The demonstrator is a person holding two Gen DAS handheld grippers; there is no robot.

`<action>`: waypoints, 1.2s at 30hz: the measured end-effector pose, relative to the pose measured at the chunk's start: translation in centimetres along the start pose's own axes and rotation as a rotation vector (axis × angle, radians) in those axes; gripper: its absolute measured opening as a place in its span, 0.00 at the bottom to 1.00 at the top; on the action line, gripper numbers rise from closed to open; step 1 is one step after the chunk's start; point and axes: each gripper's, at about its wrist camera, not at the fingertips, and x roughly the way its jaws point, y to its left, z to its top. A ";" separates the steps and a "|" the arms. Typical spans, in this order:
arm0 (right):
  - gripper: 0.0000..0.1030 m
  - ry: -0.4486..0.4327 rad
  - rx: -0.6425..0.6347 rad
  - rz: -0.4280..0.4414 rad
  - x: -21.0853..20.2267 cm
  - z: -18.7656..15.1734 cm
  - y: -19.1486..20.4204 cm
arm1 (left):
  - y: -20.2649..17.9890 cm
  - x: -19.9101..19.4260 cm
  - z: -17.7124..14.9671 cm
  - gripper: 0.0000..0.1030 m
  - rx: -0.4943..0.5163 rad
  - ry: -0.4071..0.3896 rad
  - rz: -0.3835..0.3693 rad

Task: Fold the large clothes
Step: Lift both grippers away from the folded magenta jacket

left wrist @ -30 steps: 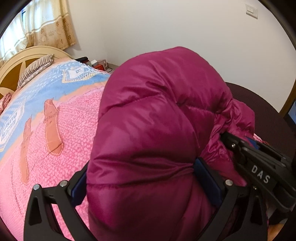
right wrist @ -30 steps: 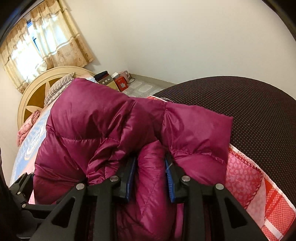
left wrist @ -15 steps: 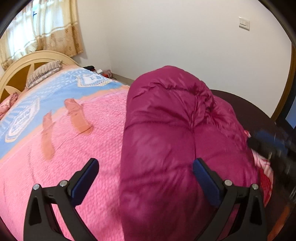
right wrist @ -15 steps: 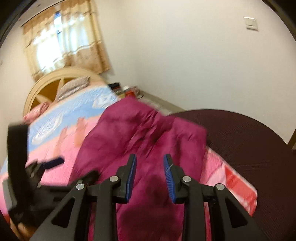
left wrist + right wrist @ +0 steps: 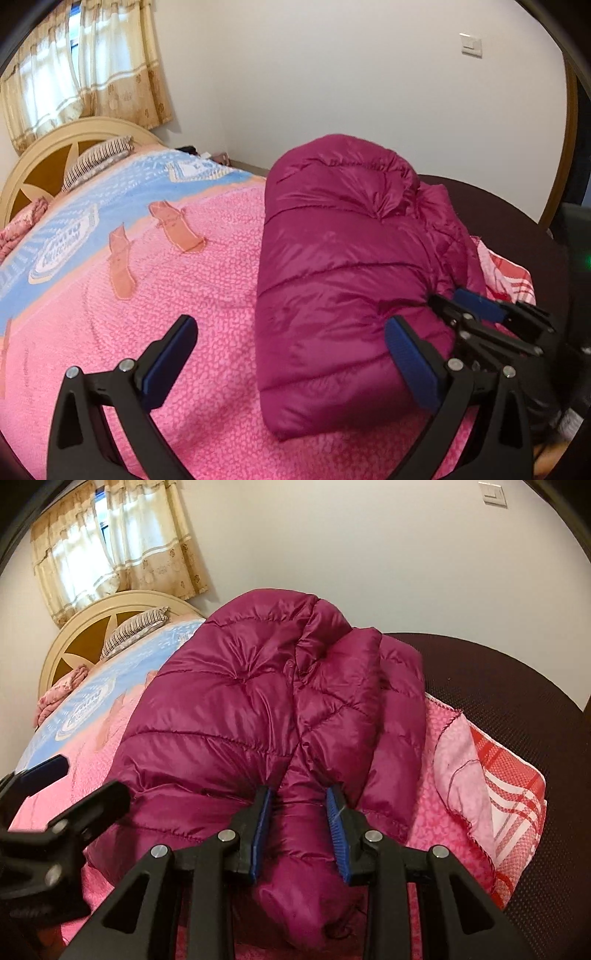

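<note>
A magenta quilted puffer jacket (image 5: 343,266) lies folded in a thick bundle on the pink bedspread (image 5: 184,295). My left gripper (image 5: 291,354) is wide open and empty, pulled back over the bedspread, with the bundle's near end beside its right finger. In the right wrist view the jacket (image 5: 236,709) fills the middle, and my right gripper (image 5: 301,830) is shut on a puffy fold of it at the near edge. The right gripper also shows in the left wrist view (image 5: 480,310), at the bundle's right side. The left gripper's fingers (image 5: 48,771) show at the left of the right wrist view.
The bed has a cream wooden headboard (image 5: 74,147) with a striped pillow (image 5: 96,158) at the far end. A dark dotted cover (image 5: 517,701) lies at the right, beside a red checked cloth (image 5: 509,794). A white wall and a curtained window (image 5: 110,546) stand behind.
My left gripper has let go of the jacket, opened wide and drawn back. The bundle has dropped onto the bed. My right gripper moved off for a moment and is back on a fold.
</note>
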 end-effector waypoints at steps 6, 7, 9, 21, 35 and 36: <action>0.32 -0.008 0.010 -0.032 -0.4 0.4 0.6 | 1.3 -2.0 -0.7 1.00 -0.022 -0.014 -0.022; 0.32 -0.009 0.015 -0.035 -0.8 0.5 0.7 | 1.5 -2.4 -0.8 1.00 -0.024 -0.020 -0.025; 0.36 -0.013 0.037 -0.037 -2.2 0.5 0.7 | 1.9 -3.1 -1.0 1.00 -0.026 -0.034 -0.024; 0.71 -0.136 -0.009 -0.039 -13.5 -0.1 2.2 | 2.3 -8.6 -1.5 1.00 -0.048 -0.139 -0.083; 0.75 -0.396 -0.010 -0.074 -23.0 0.6 3.7 | 2.9 -13.2 -0.7 1.00 -0.056 -0.272 -0.103; 0.76 -0.413 -0.012 -0.078 -23.5 0.6 3.8 | 3.0 -13.4 -0.7 1.00 -0.055 -0.281 -0.101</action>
